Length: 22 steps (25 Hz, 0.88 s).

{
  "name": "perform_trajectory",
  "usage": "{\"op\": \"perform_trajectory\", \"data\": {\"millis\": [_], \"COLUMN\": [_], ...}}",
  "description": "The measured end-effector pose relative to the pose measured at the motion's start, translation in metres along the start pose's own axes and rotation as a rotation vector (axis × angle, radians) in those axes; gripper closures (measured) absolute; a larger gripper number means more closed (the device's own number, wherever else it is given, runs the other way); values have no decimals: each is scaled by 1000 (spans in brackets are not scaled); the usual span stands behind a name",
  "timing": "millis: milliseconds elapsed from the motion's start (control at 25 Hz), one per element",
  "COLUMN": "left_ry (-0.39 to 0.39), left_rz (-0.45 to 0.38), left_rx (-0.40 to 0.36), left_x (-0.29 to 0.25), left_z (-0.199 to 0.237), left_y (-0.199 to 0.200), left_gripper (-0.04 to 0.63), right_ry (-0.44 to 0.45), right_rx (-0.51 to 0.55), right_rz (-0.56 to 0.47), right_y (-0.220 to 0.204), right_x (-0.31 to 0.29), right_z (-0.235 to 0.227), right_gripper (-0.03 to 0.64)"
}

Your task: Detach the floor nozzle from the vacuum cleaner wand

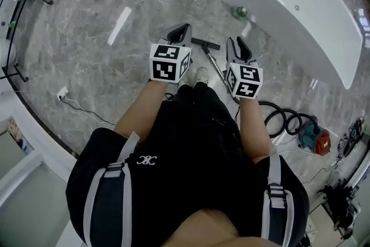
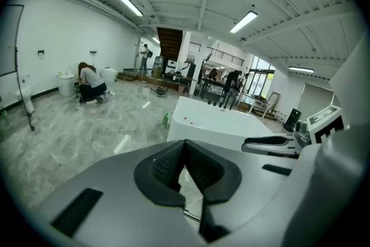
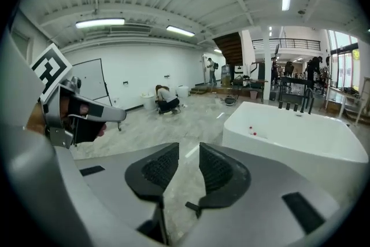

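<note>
Between the two grippers, on the grey marbled floor [image 1: 104, 3] below them, lies the floor nozzle [image 1: 206, 43], a dark bar at the far end of the wand [image 1: 217, 67]. The wand runs back from it towards the person's feet, closer to the right gripper than to the left.

Left gripper [image 1: 180, 32]: jaws clenched, the ribbed pads meeting at their tips with nothing between them [image 2: 184, 147]. The nozzle lies just to its right; neither gripper view shows it.

Right gripper [image 1: 241, 47]: jaws released and a little apart, with only floor visible through the gap [image 3: 186, 168]. The nozzle lies just to its left, and the wand passes beside it.

Ahead and to the right of the right gripper stands a white bathtub [image 1: 300, 14], with a green bottle [image 1: 240, 12] on the floor at its near end. Behind and to the right of that gripper, a black hose [image 1: 283, 118] coils beside the red-and-teal vacuum body [image 1: 315, 139].
</note>
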<state>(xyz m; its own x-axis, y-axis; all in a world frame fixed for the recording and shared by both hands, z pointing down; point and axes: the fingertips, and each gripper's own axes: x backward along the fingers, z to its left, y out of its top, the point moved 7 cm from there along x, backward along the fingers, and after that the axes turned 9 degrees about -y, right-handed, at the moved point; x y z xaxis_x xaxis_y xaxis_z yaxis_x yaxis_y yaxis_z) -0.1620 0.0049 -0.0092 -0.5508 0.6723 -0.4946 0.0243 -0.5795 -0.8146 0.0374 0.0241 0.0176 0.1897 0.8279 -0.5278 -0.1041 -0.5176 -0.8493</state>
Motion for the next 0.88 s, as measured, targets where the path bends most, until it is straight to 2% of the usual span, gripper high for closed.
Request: {"op": "perform_trajectory", "data": {"millis": [120, 280, 360, 480, 560, 680, 880], "left_ry": [-1, -6, -17, -26, -24, -21, -21], "left_rz": [60, 136, 159, 201, 226, 282, 336], "left_rx": [40, 84, 102, 123, 143, 172, 232], "left_x": [-29, -72, -101, -146, -174, -210, -247], "left_z": [11, 27, 37, 57, 68, 82, 105], "left_y": [-30, -83, -116, -173, -213, -273, -357], "left_gripper": [588, 589, 588, 589, 589, 589, 589], "right_ry": [-1, -25, -23, 62, 124, 193, 223], "right_rx": [44, 36, 121, 288, 355, 362, 365], "right_rz": [72, 149, 170, 226, 298, 422, 566], "right_y": [-34, -97, -133, -201, -255, -331, -441], "right_x": [-25, -61, -86, -128, -157, -200, -274], "right_z": [-9, -22, -23, -11, -10, -14, -18], "right_gripper": [505, 491, 491, 491, 492, 492, 491]}}
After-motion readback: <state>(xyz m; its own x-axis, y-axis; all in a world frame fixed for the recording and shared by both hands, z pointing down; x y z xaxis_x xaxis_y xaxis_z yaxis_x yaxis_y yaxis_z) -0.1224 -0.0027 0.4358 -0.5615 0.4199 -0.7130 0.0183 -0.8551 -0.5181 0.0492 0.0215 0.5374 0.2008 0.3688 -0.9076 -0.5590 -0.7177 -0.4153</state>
